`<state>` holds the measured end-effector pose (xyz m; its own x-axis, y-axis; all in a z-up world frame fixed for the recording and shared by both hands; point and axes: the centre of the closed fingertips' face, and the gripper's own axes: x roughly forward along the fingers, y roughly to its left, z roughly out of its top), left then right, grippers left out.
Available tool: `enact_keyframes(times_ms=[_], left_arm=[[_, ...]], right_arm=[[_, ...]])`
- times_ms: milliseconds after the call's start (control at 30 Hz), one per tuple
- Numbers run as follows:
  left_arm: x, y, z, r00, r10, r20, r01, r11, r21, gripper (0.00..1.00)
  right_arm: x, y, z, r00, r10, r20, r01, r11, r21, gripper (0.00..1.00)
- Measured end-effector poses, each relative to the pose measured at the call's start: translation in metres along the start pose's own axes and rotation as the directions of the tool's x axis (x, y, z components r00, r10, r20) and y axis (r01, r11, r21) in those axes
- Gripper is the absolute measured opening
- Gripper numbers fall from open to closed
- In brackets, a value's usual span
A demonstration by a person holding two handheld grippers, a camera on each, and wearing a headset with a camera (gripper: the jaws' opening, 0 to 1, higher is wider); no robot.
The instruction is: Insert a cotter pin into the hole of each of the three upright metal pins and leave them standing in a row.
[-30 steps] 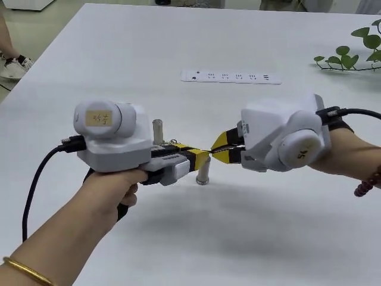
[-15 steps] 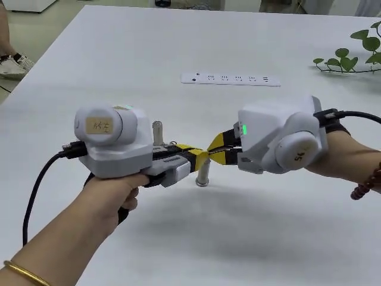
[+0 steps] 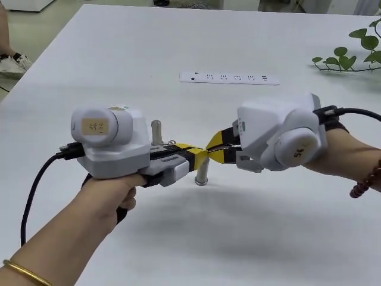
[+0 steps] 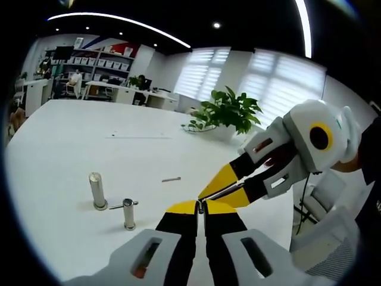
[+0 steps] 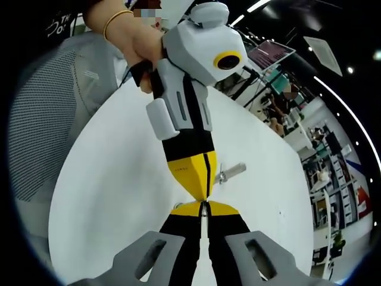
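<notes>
Tips meet nose to nose above the table (image 3: 250,238), most likely so the cotter pin (image 4: 221,191) can be re-gripped before it goes into a hole. The right gripper (image 5: 204,208) pinches that thin sliver. The left gripper (image 4: 201,208) has its jaws pressed together at the sliver's end, though it is too small to tell whether it grips too. In the head view the near metal pin (image 3: 202,171) stands upright at six o'clock, just beneath the tips. At ten o'clock stand a bare metal pin (image 3: 156,132) and a fitted metal pin (image 4: 129,214), already crossed. In the left gripper view a spare cotter pin (image 4: 171,179) lies at eleven o'clock.
</notes>
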<state>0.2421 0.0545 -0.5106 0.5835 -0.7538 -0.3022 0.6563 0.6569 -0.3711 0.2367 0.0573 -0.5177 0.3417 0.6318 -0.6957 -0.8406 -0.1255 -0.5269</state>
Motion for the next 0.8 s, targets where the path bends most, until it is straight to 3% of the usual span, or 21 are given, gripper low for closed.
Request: enact_keyframes(times_ms=[267,500,567,733,800], left_arm=[[-0.002,-0.002,-0.003,0.9998,-0.014,-0.015,0.014,1.0,0.027,0.0],[-0.006,-0.003,-0.002,0.9995,-0.029,-0.008,0.03,0.995,0.09,0.0],[-0.007,-0.002,-0.004,0.9994,-0.029,-0.019,0.031,0.992,0.121,0.0],[-0.014,0.001,-0.012,0.9981,-0.042,-0.045,0.051,0.98,0.195,0.0],[-0.015,0.002,-0.012,0.998,-0.044,-0.045,0.052,0.976,0.212,0.0]], right_arm=[[0.0,0.005,-0.001,0.9995,0.026,0.017,-0.027,0.999,0.035,0.0],[-0.003,0.008,-0.007,0.9981,0.043,0.044,-0.049,0.988,0.148,0.05],[-0.003,0.011,-0.009,0.9971,0.055,0.053,-0.065,0.979,0.195,0.06],[-0.006,0.012,-0.008,0.9903,0.054,0.128,-0.098,0.926,0.366,0.08],[-0.007,0.014,-0.007,0.9877,0.059,0.145,-0.112,0.914,0.389,0.08]])
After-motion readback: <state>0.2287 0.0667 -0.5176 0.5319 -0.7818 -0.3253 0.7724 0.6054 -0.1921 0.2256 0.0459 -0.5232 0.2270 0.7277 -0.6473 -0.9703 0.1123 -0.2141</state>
